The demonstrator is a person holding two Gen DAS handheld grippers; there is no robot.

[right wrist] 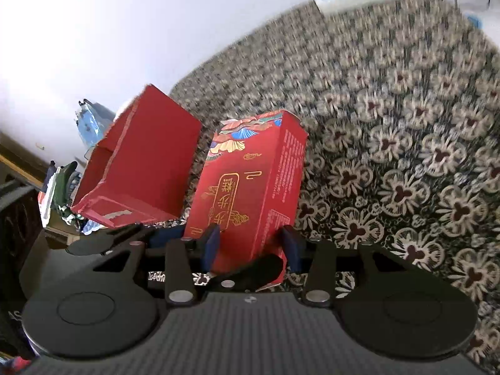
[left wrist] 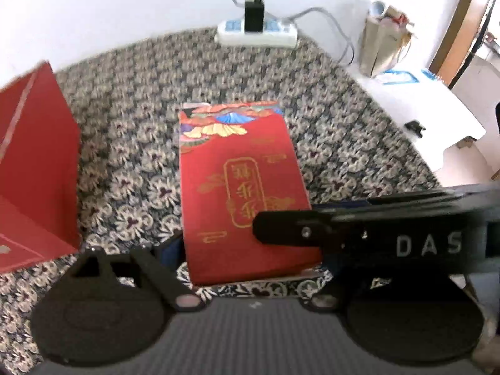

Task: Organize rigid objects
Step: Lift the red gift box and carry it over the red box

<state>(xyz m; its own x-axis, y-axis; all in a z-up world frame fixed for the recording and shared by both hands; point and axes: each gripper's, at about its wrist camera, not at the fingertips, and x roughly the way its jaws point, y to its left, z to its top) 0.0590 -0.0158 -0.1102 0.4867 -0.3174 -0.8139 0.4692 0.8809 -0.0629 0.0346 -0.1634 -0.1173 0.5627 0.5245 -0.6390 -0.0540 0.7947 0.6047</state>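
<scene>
A red box with gold lettering and a colourful floral end (left wrist: pixel 237 168) sits between both grippers, lifted a little over the patterned carpet (left wrist: pixel 131 131). My left gripper (left wrist: pixel 250 250) spans its width at the near end. One blue pad (left wrist: pixel 168 247) touches the box's left edge; the other is hidden behind a finger (left wrist: pixel 290 228) of my right gripper reaching across. In the right wrist view the same box (right wrist: pixel 250 168) stands tilted, and my right gripper (right wrist: pixel 251 245) has its blue pads (right wrist: pixel 212 243) against its near end. A left-gripper finger (right wrist: pixel 253 270) crosses under the box.
An open plain red box (left wrist: pixel 37 162) (right wrist: pixel 140 162) lies just left of the held one. A power strip with a black charger (left wrist: pixel 256 32) lies at the carpet's far edge. A paper bag (left wrist: pixel 381 43) and a white low table (left wrist: pixel 422 109) are at the right. Clothes (right wrist: pixel 62 187) are piled at the left.
</scene>
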